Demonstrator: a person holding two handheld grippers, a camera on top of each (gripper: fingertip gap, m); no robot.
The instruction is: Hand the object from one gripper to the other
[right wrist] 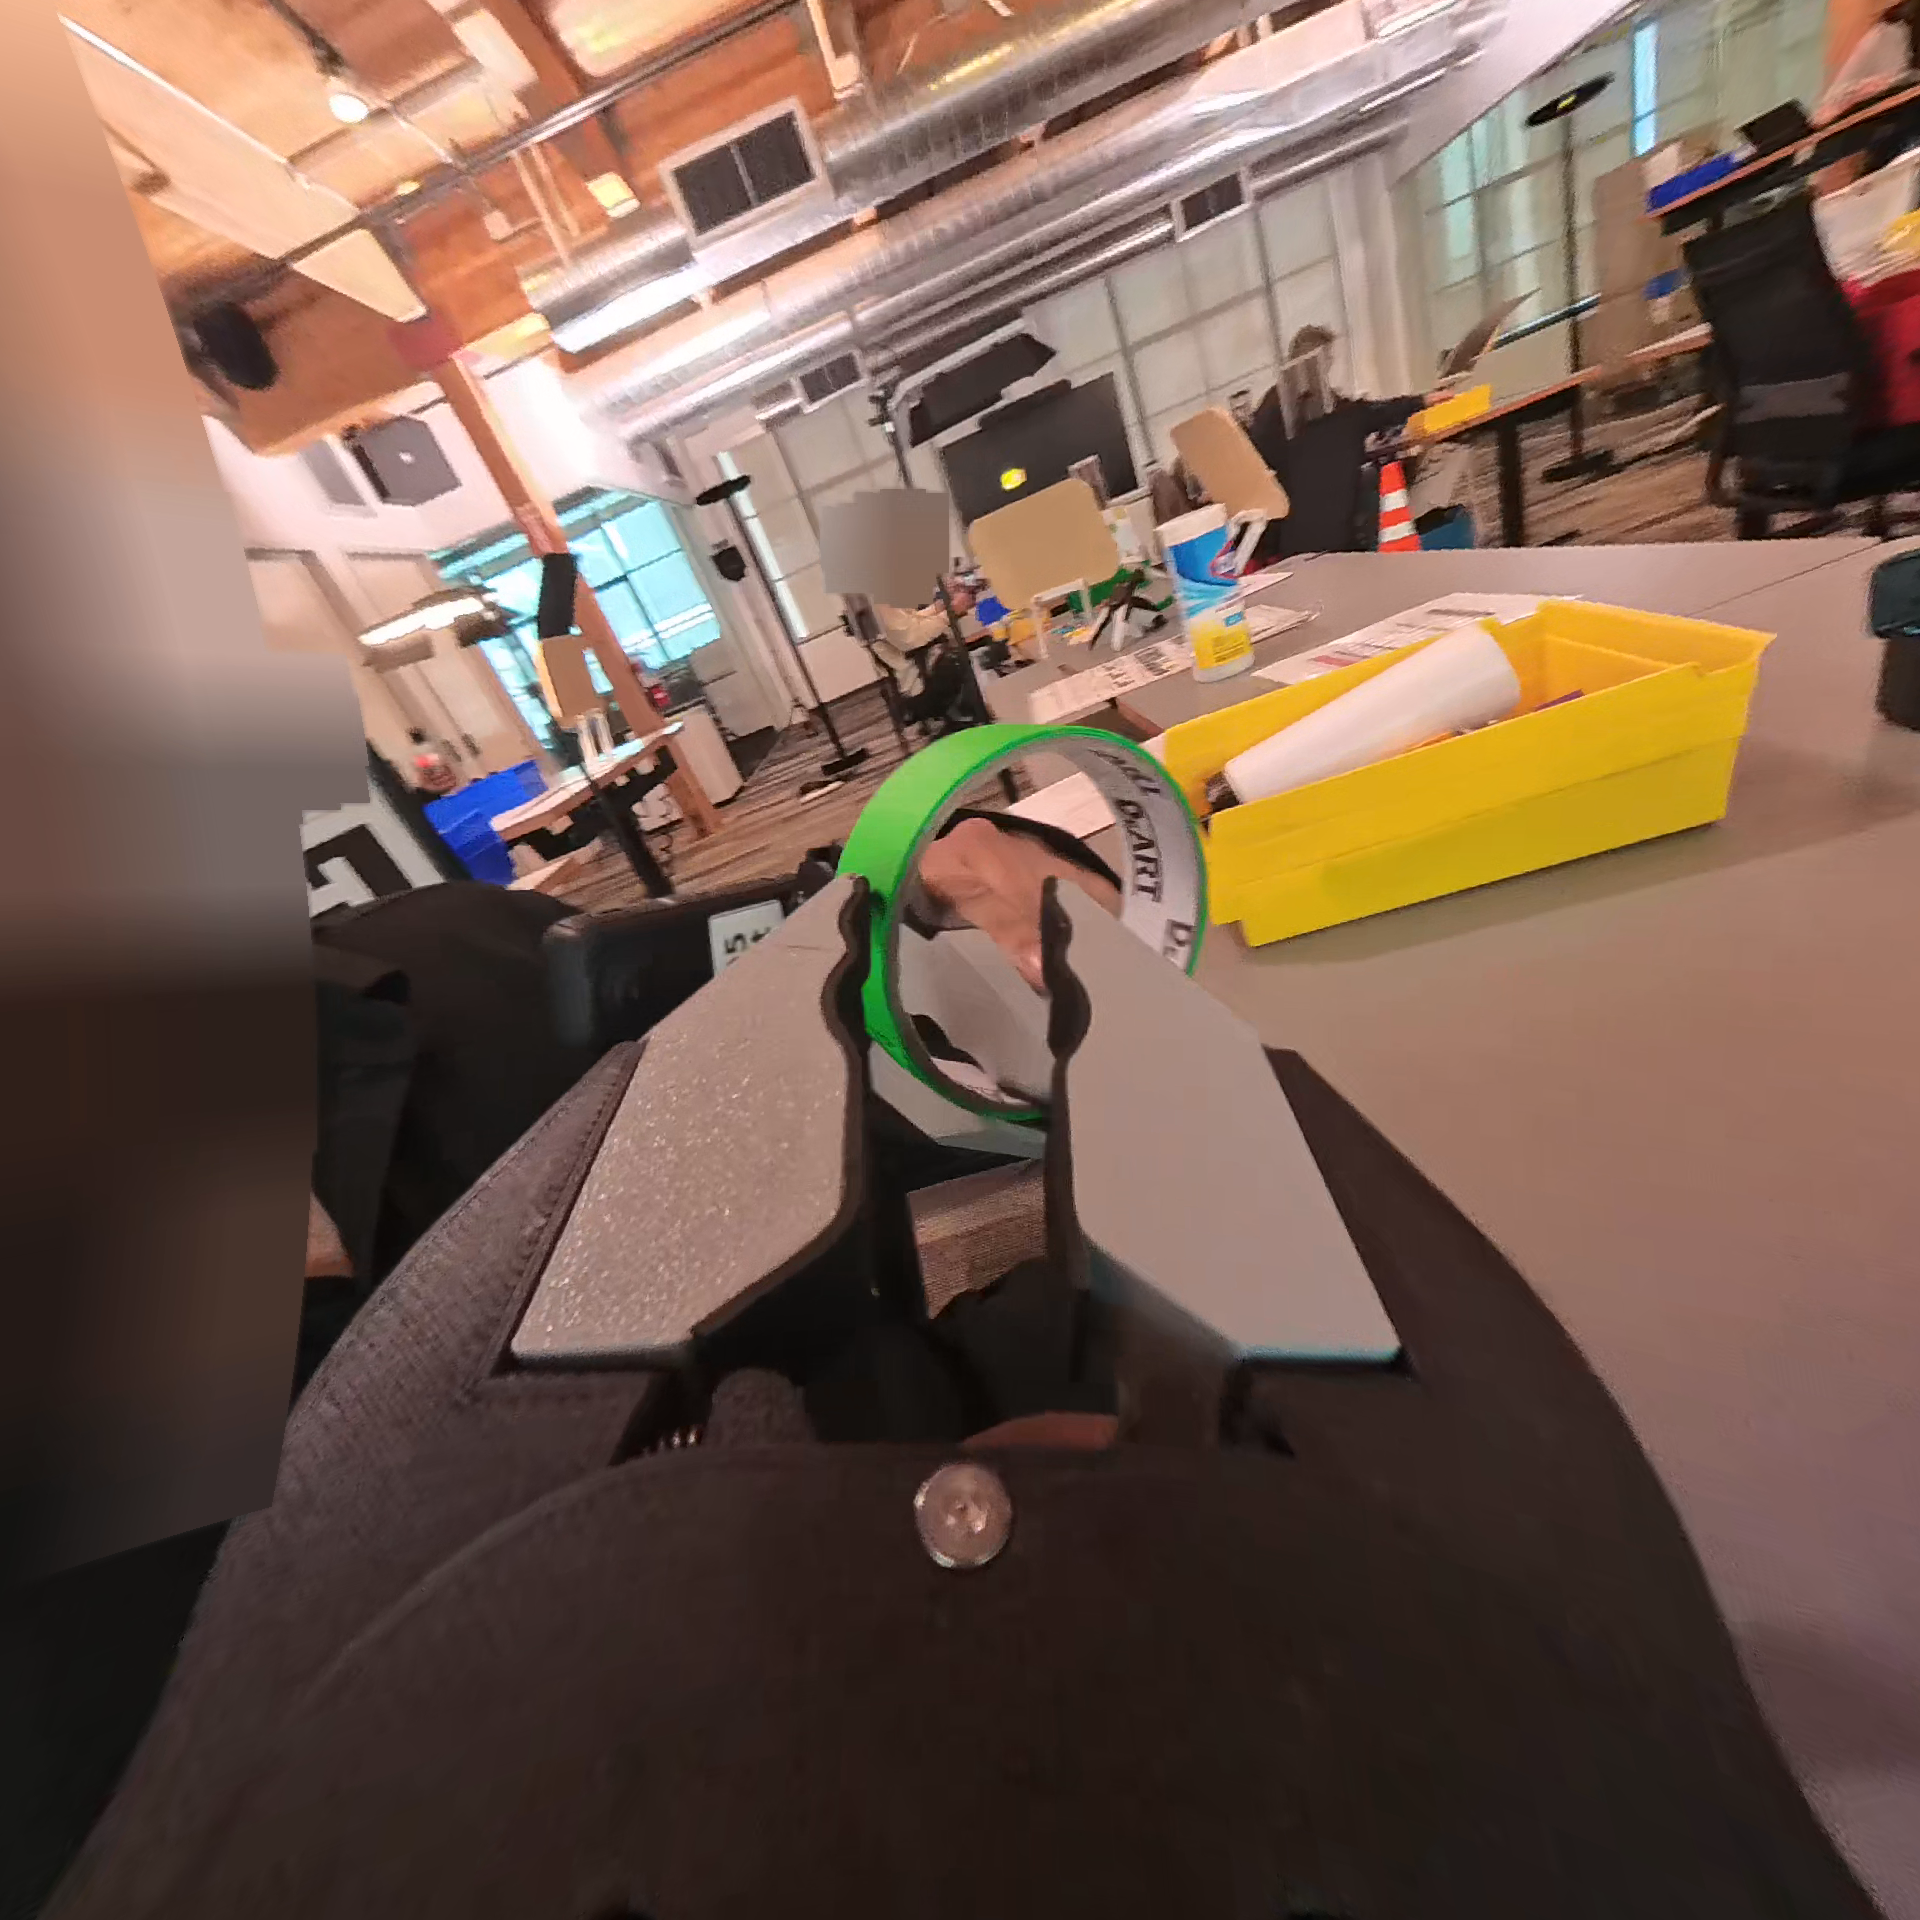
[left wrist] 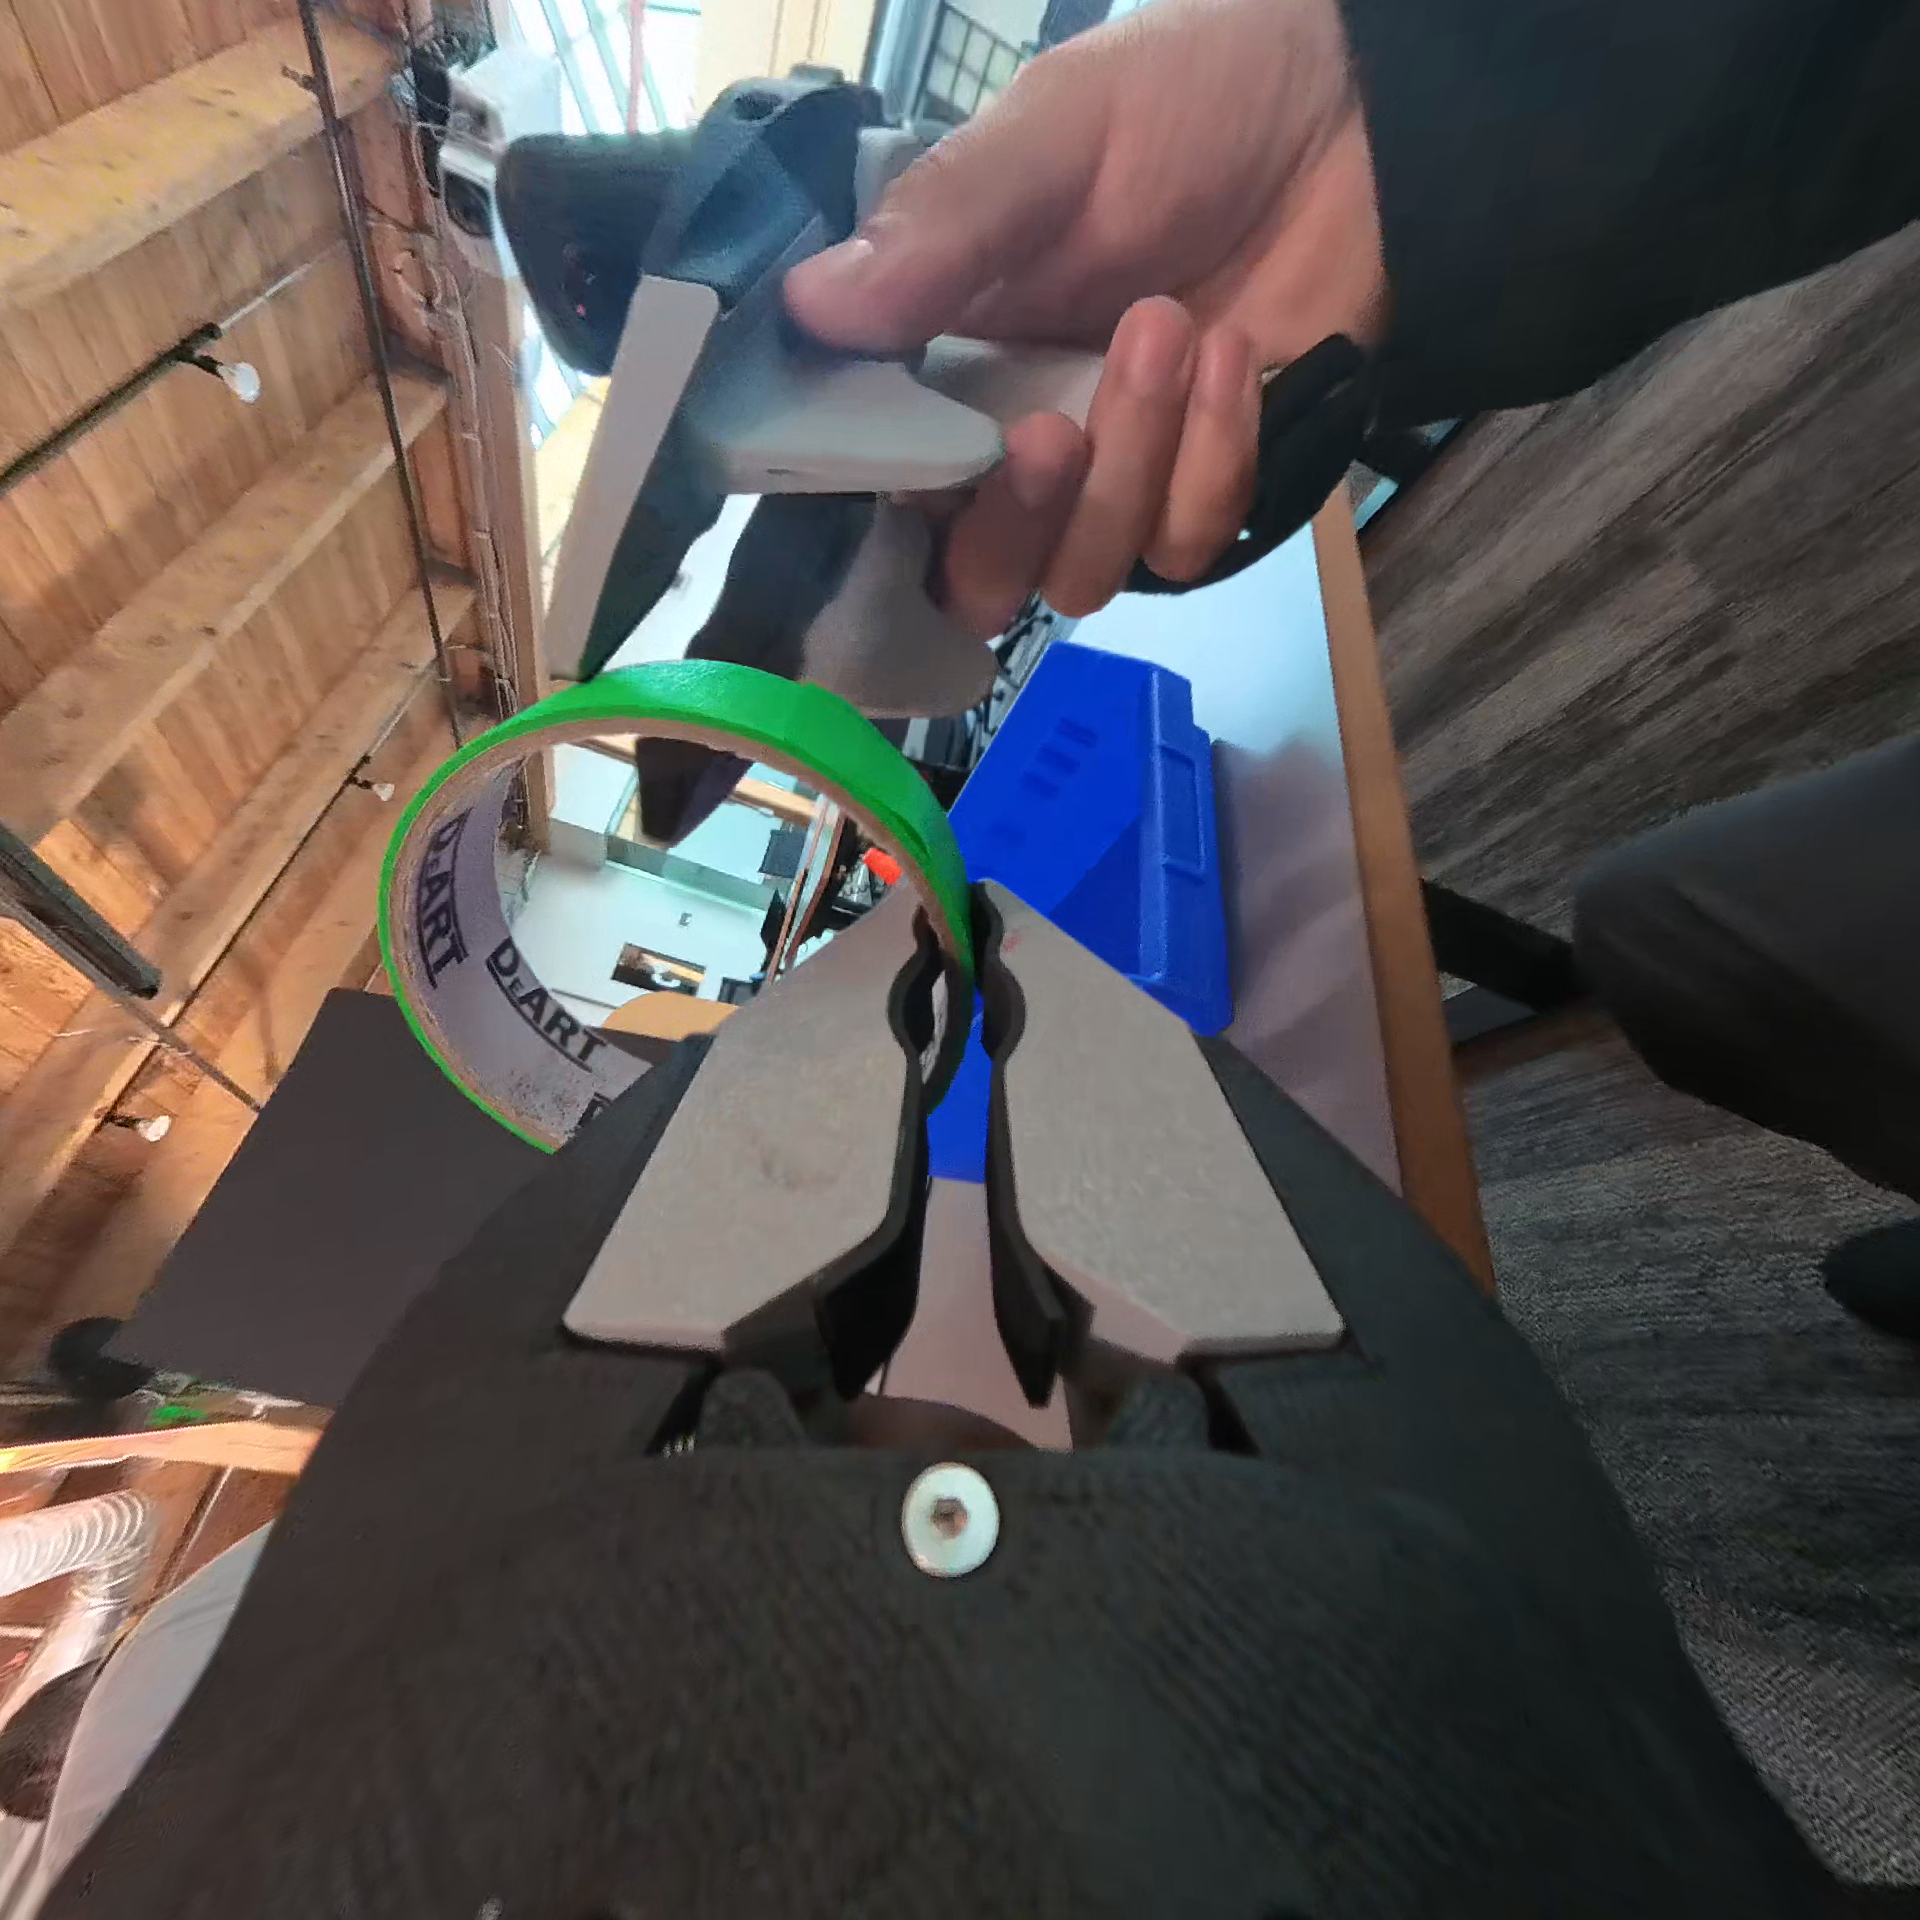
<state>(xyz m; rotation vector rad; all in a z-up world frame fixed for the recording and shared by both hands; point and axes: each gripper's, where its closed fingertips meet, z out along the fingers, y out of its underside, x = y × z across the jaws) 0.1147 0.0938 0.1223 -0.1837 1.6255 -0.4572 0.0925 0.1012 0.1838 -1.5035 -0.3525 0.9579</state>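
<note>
**Tongs meet on the tape ring: take hold before letting go**

The left tongs (left wrist: pixel 961 971) are pinching the wall of the green tape roll (left wrist: pixel 665 883), one finger inside the ring and one outside, with the ring held in the air off to their left. The right tongs (right wrist: pixel 951 961) are spread and straddle the ring's wall on another part of its circle: in the right wrist view the green tape roll (right wrist: pixel 1023 925) passes between the two fingers, the left one outside the band and the right one inside the hole. They do not yet look pressed on it. In the left wrist view the right tongs (left wrist: pixel 665 707) arrive from above, one fingertip at the roll's top edge, worked by the person's hand (left wrist: pixel 1091 312).

To do the handover well, I judge the right tongs should slide deeper so the band sits well within the pads, then press squarely across the wall. Only then should the left tongs spread. A thin, springy ring may twist if pinched near the tips. A blue bin (left wrist: pixel 1101 831) and a yellow bin (right wrist: pixel 1486 769) sit on the surface (right wrist: pixel 1455 1143) beyond.
</note>
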